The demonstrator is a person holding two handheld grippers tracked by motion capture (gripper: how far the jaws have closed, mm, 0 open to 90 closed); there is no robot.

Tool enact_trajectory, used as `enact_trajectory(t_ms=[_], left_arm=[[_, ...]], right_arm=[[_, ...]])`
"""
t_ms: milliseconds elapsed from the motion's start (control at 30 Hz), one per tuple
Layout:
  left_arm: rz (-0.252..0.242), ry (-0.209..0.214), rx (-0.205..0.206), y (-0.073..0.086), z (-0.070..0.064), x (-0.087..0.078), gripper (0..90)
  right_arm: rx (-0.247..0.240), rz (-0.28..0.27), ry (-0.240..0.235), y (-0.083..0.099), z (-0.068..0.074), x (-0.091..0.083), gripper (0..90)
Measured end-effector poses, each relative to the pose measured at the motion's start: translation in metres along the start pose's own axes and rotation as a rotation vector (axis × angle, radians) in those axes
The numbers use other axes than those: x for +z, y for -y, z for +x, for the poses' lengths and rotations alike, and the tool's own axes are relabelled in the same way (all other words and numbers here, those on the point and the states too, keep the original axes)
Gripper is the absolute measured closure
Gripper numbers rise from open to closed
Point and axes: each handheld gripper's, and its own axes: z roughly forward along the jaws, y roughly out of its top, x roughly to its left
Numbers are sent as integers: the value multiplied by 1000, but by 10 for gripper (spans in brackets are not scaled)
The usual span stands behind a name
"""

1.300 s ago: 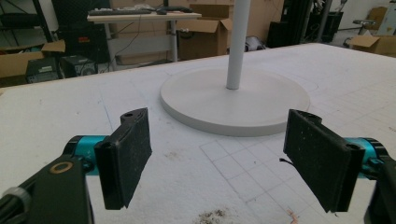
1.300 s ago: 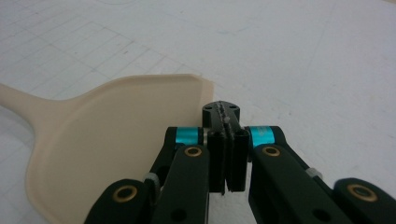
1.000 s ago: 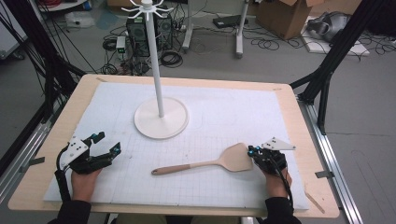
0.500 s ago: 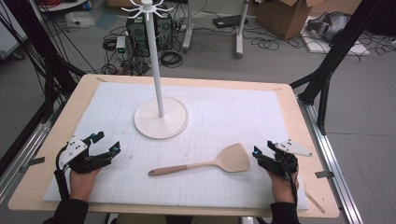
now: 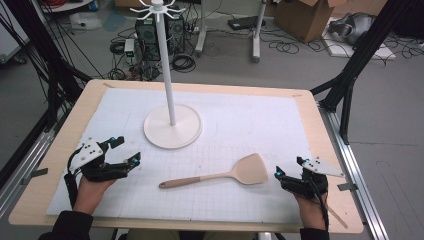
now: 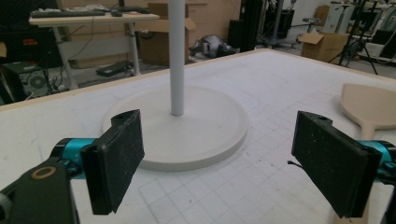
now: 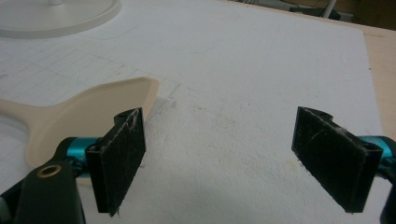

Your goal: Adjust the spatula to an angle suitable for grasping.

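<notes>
Cables, cardboard boxes and black frame legs crowd the grey floor behind a wooden table (image 5: 320, 135) covered by a white gridded mat (image 5: 250, 125). At the left, the left gripper (image 5: 127, 151) rests on the mat with its jaws spread wide, nothing between them; its own view looks at the round base of a white stand (image 5: 172, 125), just ahead. Near the middle, towards the front, a wooden spatula (image 5: 220, 176) lies flat, handle pointing left, blade right. The right gripper (image 5: 289, 167) sits just beside the blade, jaws apart and empty; its left jaw seems close to the blade edge, though contact is unclear.
</notes>
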Motion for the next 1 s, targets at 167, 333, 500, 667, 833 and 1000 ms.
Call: enact_trajectory(t_ms=[167,333,500,667,833,1000], left_arm=[[25,35,16,-7,-12,10,181],[57,95,24,-13,-21,22,215],[115,192,46,-18,-36,42,241],[147,265,72,-24,-51,63,264],[216,332,116,-26,-65,83,305],[244,347,120,-23,-70,87,309]], right_arm=[[20,-9,-10,2,-3,-8,166],[22,-17,1,2,-7,-16,166],[15,-21,8,1,-8,-20,166],[7,-25,-10,1,-4,-20,166],[0,-25,-19,-1,-3,-19,166],[-29,-33,-89,-5,4,-15,166]])
